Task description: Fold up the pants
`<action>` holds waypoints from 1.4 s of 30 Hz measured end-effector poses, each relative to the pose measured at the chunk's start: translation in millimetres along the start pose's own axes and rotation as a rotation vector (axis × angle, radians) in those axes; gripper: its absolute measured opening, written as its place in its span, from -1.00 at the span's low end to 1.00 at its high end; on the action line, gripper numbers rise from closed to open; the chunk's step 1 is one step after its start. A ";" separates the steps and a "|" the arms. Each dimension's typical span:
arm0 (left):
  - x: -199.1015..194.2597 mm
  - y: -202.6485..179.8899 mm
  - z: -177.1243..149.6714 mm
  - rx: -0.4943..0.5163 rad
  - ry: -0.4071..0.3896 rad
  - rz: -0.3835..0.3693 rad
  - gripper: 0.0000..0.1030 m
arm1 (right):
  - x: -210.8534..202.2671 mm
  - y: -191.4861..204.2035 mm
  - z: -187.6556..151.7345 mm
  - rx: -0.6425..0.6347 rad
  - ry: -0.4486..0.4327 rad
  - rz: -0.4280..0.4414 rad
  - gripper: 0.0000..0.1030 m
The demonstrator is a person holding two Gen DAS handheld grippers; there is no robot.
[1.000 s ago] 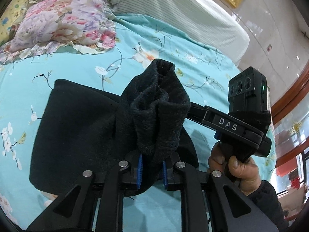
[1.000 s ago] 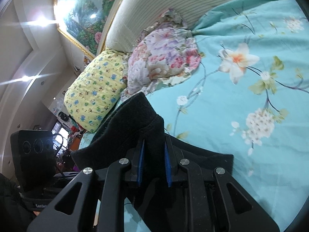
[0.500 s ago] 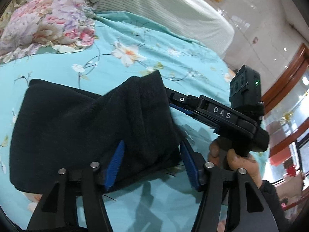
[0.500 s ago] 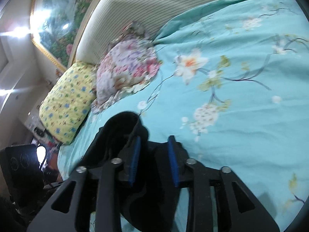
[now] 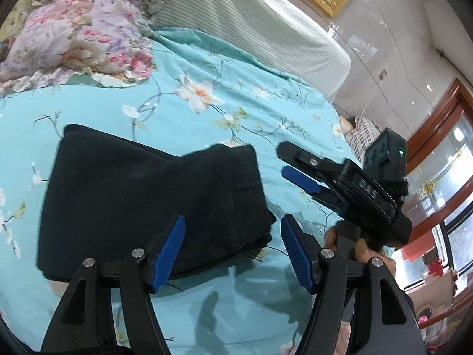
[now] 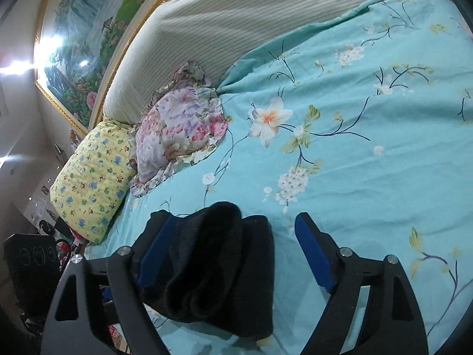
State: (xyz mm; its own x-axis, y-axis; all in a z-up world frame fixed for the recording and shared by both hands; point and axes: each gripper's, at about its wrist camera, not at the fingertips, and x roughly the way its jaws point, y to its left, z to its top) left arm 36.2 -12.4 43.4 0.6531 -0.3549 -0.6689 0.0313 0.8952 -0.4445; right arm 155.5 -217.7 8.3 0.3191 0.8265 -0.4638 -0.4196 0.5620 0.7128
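The black pants lie folded in a flat stack on the turquoise floral bedsheet. My left gripper is open, its blue pads just above the stack's near right corner, holding nothing. My right gripper is open over the stack's end, where the fabric bulges between the pads. It also shows in the left wrist view, just right of the pants, with the hand below it.
A floral pillow and a yellow pillow lie at the bed's head against a striped headboard. A gold-framed painting hangs above. A wooden window frame stands at the right.
Both grippers were shut on the pants and holding a bunched end up; they lowered it, opened wide and let go. The pants now lie flat in a folded stack.
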 end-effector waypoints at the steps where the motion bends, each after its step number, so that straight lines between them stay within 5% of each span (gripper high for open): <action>1: -3.6 2.2 -0.3 -0.005 -0.005 0.003 0.32 | -1.5 4.0 -0.7 -0.006 -0.002 -0.004 0.63; 24: -53.3 88.3 0.7 -0.155 -0.081 0.115 0.46 | -4.2 55.5 -27.4 -0.057 0.002 -0.140 0.77; 42: -37.9 133.1 2.6 -0.241 -0.028 0.092 0.53 | 15.2 46.3 -48.7 0.003 0.033 -0.208 0.81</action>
State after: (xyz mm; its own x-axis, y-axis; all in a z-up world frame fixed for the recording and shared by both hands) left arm 17.5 120.9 11.1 0.6659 -0.2640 -0.6978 -0.2085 0.8322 -0.5138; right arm 99.5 -177.6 8.6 0.3700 0.6935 -0.6181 -0.3447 0.7204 0.6019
